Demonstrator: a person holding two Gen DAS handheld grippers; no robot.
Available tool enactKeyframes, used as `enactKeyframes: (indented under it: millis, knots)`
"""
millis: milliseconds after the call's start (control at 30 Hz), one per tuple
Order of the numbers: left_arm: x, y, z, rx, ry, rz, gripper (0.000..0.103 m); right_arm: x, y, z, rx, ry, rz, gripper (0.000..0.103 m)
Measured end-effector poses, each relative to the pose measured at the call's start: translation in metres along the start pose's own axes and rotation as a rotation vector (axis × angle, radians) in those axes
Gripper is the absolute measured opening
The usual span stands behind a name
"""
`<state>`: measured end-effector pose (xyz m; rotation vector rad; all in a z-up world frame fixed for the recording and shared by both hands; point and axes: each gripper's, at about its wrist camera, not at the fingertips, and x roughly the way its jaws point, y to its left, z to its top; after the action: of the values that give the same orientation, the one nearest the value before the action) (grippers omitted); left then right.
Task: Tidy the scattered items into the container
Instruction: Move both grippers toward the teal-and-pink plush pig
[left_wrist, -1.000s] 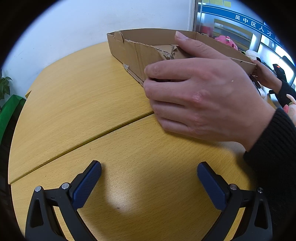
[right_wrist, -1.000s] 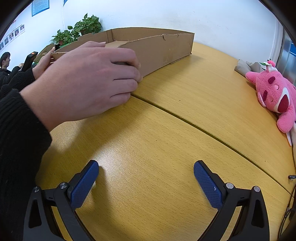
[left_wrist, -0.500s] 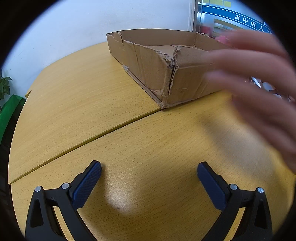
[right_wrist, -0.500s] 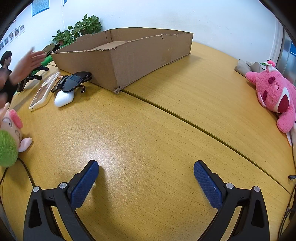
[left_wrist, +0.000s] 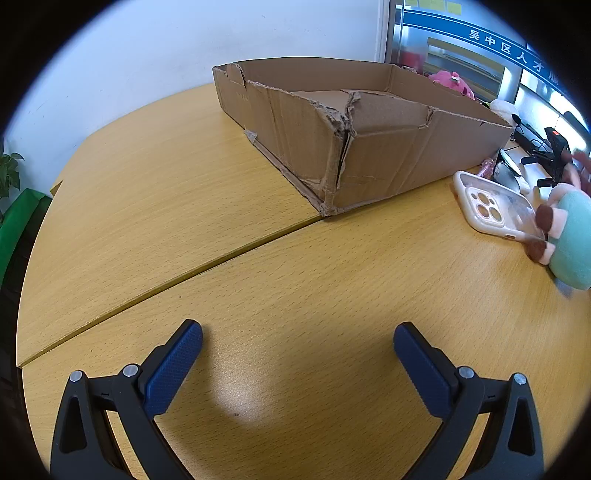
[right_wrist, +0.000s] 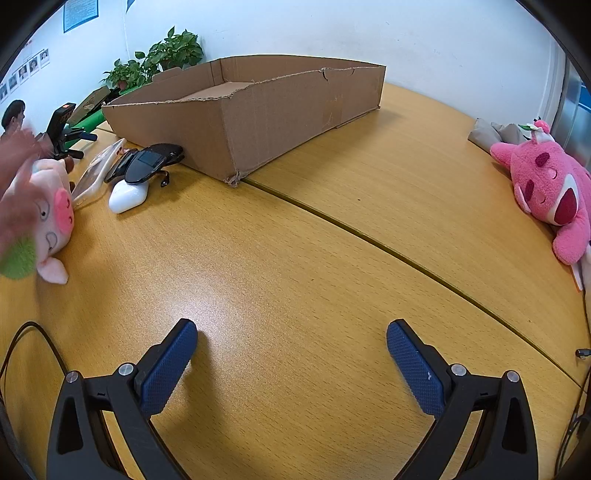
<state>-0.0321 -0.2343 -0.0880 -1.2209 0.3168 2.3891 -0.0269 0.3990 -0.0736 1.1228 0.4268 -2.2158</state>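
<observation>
Cardboard box (right_wrist: 258, 110) is my landmark, sitting mid-table (right_wrist: 295, 258) with its torn near corner toward both cameras; no items show inside it, though its floor is mostly hidden by the walls. Going left to right in the right wrist view: a blurred bare hand (right_wrist: 14, 184) at the far left edge touches the pig plush (right_wrist: 51, 218), which lies well left of the box. Between plush and box, a phone case (right_wrist: 98, 171) lies flat, then a black device (right_wrist: 147, 164) rests on a white case (right_wrist: 127, 194), just beside the box's left wall. All scattered within short reach of the box, likely staged for pickup. Right of the box, well apart near the table edge, a pink plush (right_wrist: 546, 188) lies on its side.

Left gripper (left_wrist: 297, 354) is spread wide, nothing between the pads, hovering low over bare table in front of the box corner. Right gripper (right_wrist: 291, 350) is the same: fingers apart, empty, low over the wood, aimed at the box. From the left wrist view the phone case (left_wrist: 495, 206) and the plush's green back (left_wrist: 569, 236) lie right of the box.

My guess: nothing tidied yet; both grippers are parked centrally, so either can swing to the cluster. The stacked black device may slide off the white case if nudged.
</observation>
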Motion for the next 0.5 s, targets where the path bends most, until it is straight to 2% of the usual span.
enactKeyframes:
  millis: [500]
  knots:
    - [-0.0005, -0.0008, 0.0004, -0.003, 0.0, 0.002, 0.103, 0.0011, 0.0004, 0.0011, 0.004, 0.0, -0.005, 0.103]
